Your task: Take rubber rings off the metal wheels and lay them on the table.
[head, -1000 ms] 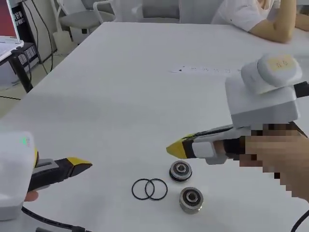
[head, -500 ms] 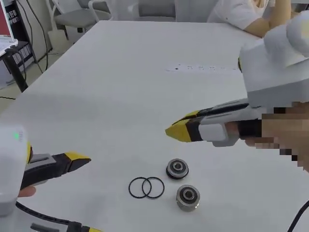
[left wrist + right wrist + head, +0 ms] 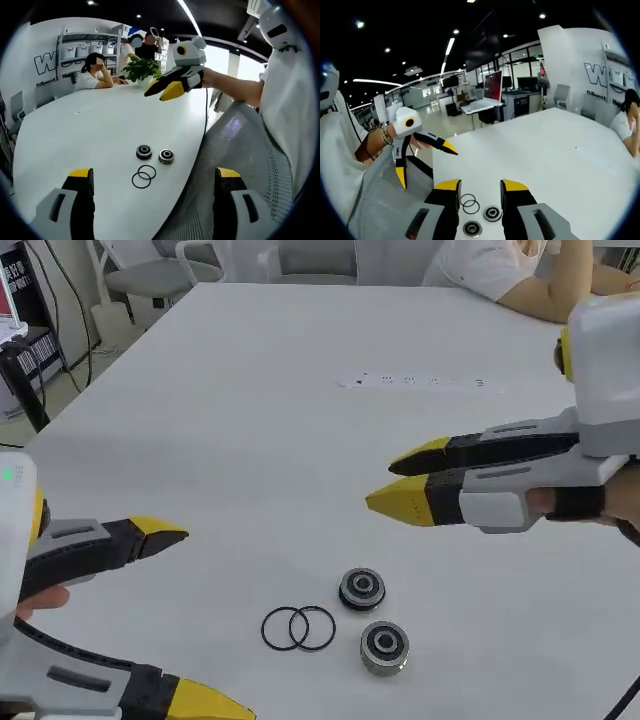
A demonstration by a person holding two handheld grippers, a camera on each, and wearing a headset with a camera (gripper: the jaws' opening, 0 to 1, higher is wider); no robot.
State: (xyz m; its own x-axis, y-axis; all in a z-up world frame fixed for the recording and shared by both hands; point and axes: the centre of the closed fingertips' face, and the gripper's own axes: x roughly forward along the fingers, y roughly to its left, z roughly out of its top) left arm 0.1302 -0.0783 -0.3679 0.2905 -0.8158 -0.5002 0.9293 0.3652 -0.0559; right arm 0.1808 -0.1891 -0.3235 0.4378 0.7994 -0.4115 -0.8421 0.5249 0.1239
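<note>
Two thin black rings (image 3: 298,628) are seen lying flat on the white desk (image 3: 250,420), overlapped like chain links. Just to their right a small metal wheel (image 3: 361,589) with a darker rim is laid flat, and close in front of it a silver wheel (image 3: 384,646) with a dark centre. The left gripper (image 3: 215,622) is held low near the desk's edge, its fingers spread wide and empty. The right gripper (image 3: 381,484) is held above and beyond the wheels, its fingers parted a little, with nothing between them.
</note>
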